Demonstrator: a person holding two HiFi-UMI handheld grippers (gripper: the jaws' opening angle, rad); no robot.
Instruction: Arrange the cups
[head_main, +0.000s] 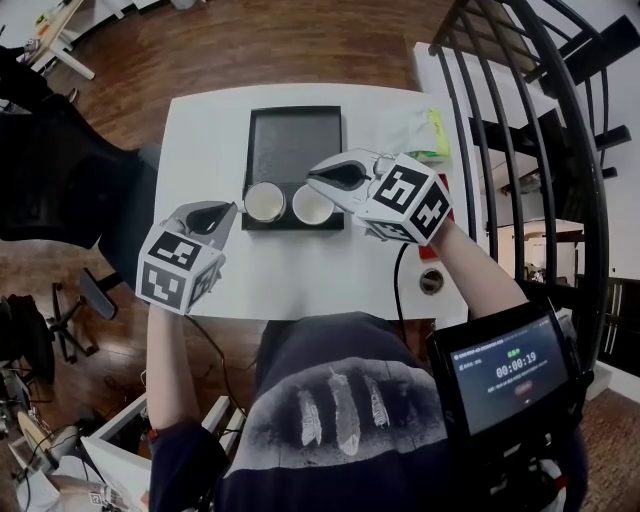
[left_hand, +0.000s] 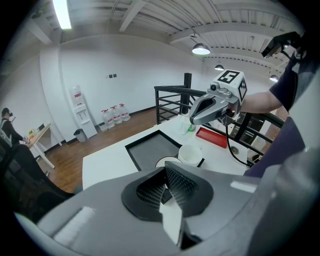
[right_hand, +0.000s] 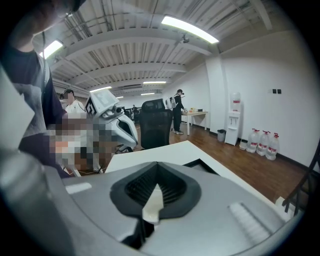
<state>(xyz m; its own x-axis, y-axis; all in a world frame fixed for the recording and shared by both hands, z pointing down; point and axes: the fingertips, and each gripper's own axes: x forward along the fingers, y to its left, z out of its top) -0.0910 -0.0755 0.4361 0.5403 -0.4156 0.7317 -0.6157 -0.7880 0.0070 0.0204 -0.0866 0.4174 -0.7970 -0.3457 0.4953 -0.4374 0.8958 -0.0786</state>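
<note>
Person's dark printed shirt (head_main: 330, 400) at bottom centre, left hand-held gripper (head_main: 231, 208) at middle left — jaws closed, empty, right hand-held gripper (head_main: 314, 178) at centre, also closed on nothing, tip near two white cups (head_main: 264, 202) side by side at lower edge of black tray (head_main: 293, 145), white worktop (head_main: 205, 140) mid-frame.

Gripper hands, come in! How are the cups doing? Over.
Left gripper shut, empty. Right gripper shut, empty. Left cup and right cup side by side at black tray's near edge. Nothing blocking them.
</note>
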